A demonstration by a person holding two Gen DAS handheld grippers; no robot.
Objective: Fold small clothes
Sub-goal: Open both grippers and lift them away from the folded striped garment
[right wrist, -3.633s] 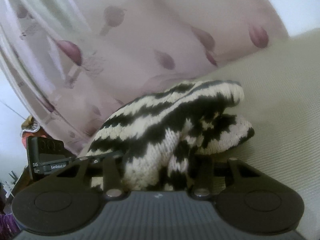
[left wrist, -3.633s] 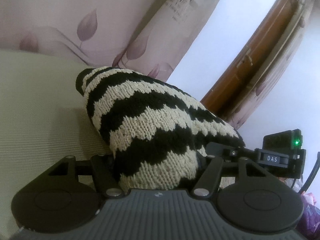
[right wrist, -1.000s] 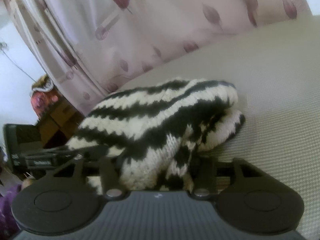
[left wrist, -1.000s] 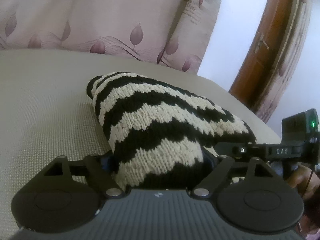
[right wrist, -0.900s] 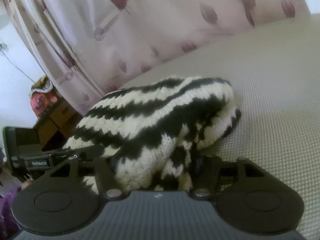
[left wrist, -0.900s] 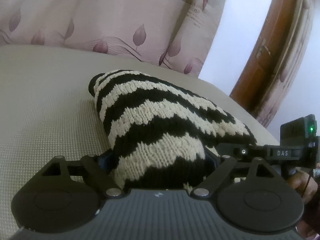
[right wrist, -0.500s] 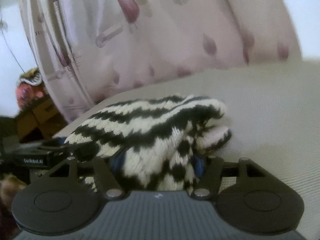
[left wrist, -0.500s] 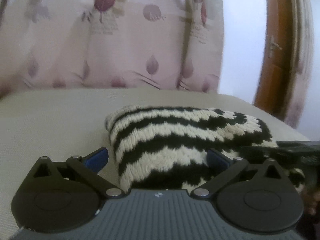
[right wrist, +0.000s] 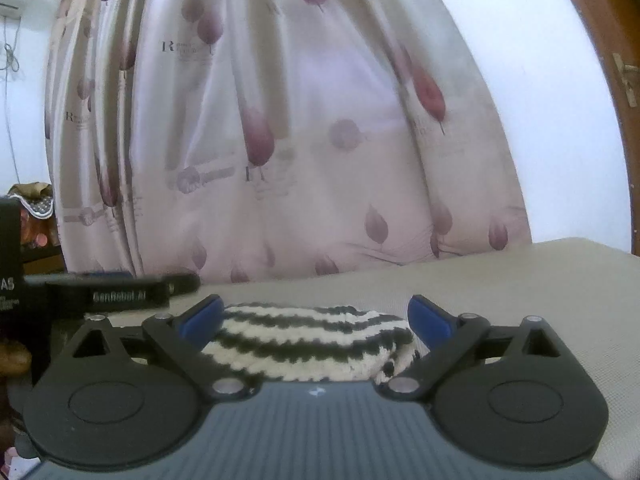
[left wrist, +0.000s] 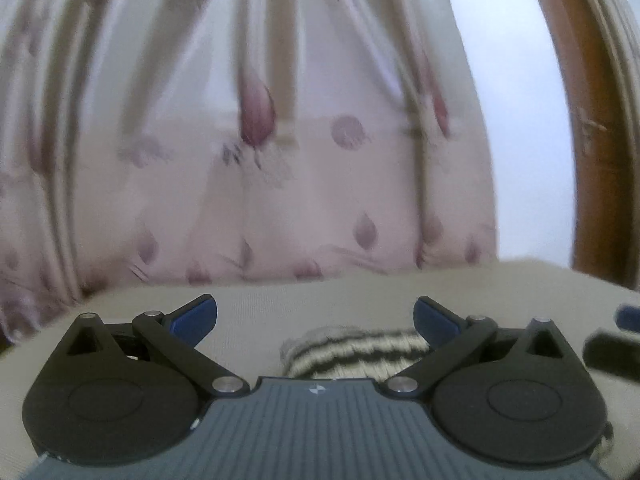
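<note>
The folded black-and-cream striped knit garment [right wrist: 304,344] lies flat on the beige bed surface [right wrist: 520,280]. My right gripper [right wrist: 316,314] is just in front of it. Its jaws are opening, with the blue pads [right wrist: 430,316] wide apart on either side of the knit and not pinching it. In the left wrist view only the knit's left end [left wrist: 352,350] shows, low between the spread jaws. My left gripper [left wrist: 316,314] is open and holds nothing. Each gripper appears at the edge of the other's view: right gripper [left wrist: 612,354], left gripper [right wrist: 120,294].
A pink curtain [right wrist: 280,140] with purple leaf prints hangs behind the bed. A brown wooden door frame [left wrist: 592,120] stands at the right beside a white wall. Cluttered furniture [right wrist: 32,208] sits at the far left. Bare beige bed [left wrist: 248,316] stretches left of the knit.
Both grippers let go of the knit and their jaws spread wide. Both pulled back, rose and tipped up toward level. The knit has settled flat on the bed.
</note>
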